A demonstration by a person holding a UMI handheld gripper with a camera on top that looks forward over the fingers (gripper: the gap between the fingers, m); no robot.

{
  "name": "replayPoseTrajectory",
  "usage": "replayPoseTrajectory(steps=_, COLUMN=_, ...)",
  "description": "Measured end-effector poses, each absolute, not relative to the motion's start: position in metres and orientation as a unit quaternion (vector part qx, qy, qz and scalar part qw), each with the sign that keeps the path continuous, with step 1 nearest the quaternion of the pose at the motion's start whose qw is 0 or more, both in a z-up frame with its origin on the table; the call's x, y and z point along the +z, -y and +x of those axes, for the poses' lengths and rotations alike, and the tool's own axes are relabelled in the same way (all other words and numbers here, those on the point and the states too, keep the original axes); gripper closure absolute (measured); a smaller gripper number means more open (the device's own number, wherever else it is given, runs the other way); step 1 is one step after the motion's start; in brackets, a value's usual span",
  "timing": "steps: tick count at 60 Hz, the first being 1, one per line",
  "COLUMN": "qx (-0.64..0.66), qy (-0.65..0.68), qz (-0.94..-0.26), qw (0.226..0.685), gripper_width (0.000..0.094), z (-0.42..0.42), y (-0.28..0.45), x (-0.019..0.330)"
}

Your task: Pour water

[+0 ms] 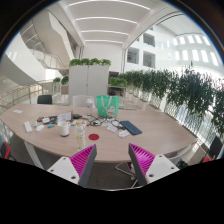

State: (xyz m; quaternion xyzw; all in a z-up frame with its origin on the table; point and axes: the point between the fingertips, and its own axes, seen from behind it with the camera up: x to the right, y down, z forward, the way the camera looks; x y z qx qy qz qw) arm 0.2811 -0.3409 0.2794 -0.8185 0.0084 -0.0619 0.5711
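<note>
My gripper (111, 162) is open and empty, its two magenta pads (83, 160) apart, held back from a long oval wooden table (150, 122). On the table, beyond the fingers, stand a teal green pitcher-like vessel (108, 105), a white cup (65, 127) and a small glass (81, 128). All are far ahead of the fingers, none between them.
A red coaster (94, 135), a dark phone or case (130, 127) and small clutter (42, 124) lie on the table. Chairs stand behind it. A white planter cabinet (88, 80) stands behind, a row of plants (185, 92) at the right. Dark floor lies below the fingers.
</note>
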Motion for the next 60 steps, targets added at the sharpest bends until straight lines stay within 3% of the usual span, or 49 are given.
replayPoseTrajectory(steps=11, qx=-0.051, qy=-0.009, qz=-0.813, qw=0.58, gripper_width=0.0237, z=0.257, y=0.382, x=0.282)
replayPoseTrajectory(steps=16, qx=-0.048, qy=0.036, qz=-0.792, qw=0.608, gripper_width=0.0241, z=0.23, y=0.365, x=0.266)
replayPoseTrajectory(steps=23, qx=-0.016, qy=0.033, qz=-0.798, qw=0.602, gripper_width=0.0241, z=0.197, y=0.35, x=0.221)
replayPoseTrajectory(steps=43, qx=0.057, qy=0.008, qz=-0.775, qw=0.629, gripper_width=0.024, z=0.116, y=0.157, x=0.109)
replayPoseTrajectory(steps=55, qx=0.027, qy=-0.02, qz=-0.767, qw=0.64, gripper_width=0.0219, z=0.118, y=0.059, x=0.084)
replayPoseTrajectory(steps=57, qx=0.026, qy=-0.022, qz=-0.768, qw=0.64, gripper_width=0.0245, z=0.116, y=0.048, x=0.08)
replayPoseTrajectory(steps=60, qx=0.027, qy=-0.015, qz=-0.773, qw=0.634, gripper_width=0.0388, z=0.111, y=0.038, x=0.075)
